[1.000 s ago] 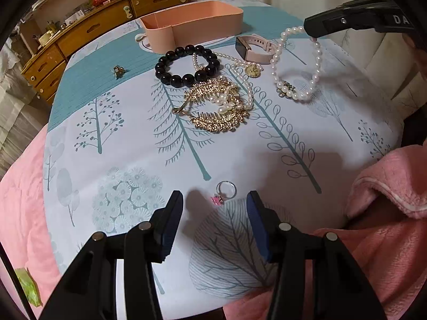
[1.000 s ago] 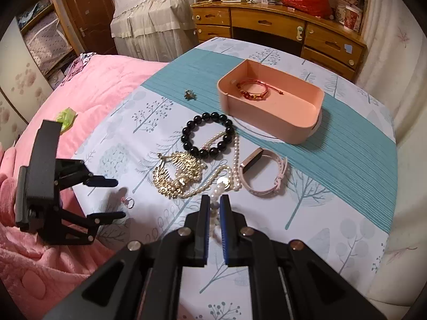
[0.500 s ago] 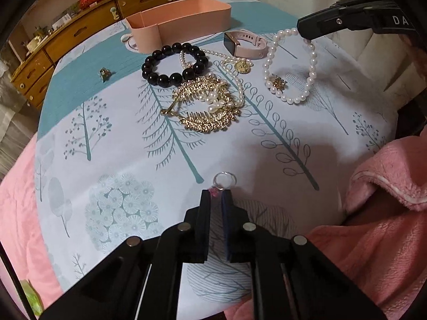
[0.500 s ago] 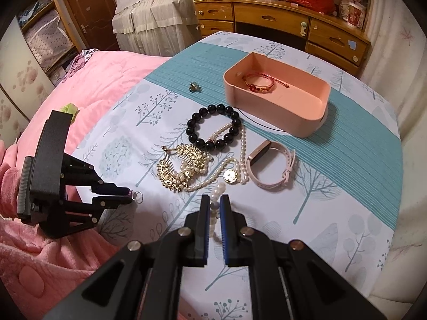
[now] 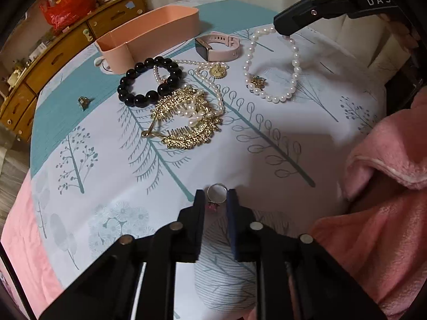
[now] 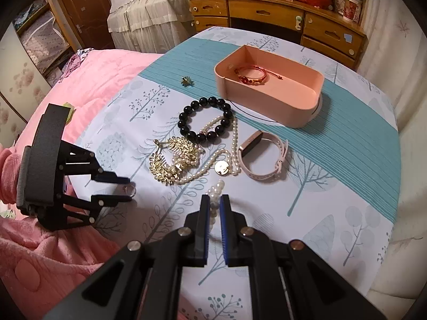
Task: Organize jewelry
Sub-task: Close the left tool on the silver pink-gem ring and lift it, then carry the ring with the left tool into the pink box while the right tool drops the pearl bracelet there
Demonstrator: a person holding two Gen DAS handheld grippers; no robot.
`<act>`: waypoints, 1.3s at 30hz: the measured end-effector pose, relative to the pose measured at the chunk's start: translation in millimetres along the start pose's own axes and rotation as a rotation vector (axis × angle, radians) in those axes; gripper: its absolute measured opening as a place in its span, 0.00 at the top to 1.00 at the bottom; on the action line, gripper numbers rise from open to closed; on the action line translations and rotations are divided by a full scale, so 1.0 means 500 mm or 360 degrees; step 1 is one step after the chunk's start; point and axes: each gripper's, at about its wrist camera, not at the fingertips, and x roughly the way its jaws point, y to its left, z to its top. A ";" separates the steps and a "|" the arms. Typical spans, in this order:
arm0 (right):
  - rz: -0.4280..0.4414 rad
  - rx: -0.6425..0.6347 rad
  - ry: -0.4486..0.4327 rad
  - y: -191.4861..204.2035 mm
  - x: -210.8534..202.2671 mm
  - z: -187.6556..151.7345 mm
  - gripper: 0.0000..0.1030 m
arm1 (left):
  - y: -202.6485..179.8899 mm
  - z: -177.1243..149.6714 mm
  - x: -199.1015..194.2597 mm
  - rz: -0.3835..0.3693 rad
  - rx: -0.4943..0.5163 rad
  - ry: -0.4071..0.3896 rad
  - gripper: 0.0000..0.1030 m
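My left gripper (image 5: 216,200) is shut on a silver ring with a pink stone (image 5: 216,196), held just above the tablecloth; the ring also shows in the right wrist view (image 6: 131,190). My right gripper (image 6: 214,202) is shut on a pearl bracelet (image 5: 272,64), which hangs from it in the left wrist view. A pink box (image 6: 269,85) at the back holds a red bracelet (image 6: 252,76). A black bead bracelet (image 5: 149,81), gold hair comb (image 5: 186,117), pearl necklace with a gold pendant (image 5: 217,70) and pink watch (image 5: 217,46) lie mid-table.
A small gold brooch (image 5: 83,102) lies alone on the teal stripe at the left. A pink blanket (image 5: 387,160) borders the table on the near side. A wooden dresser (image 6: 267,13) stands behind the table.
My left gripper closed on the ring and has lifted it slightly off the cloth. My right gripper stays shut on the pearl bracelet and has raised it a little.
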 end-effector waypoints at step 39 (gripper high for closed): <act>-0.0038 0.0063 -0.0700 -0.058 -0.087 0.273 0.93 | 0.251 0.291 -0.163 0.0182 -0.0591 -0.0685 0.93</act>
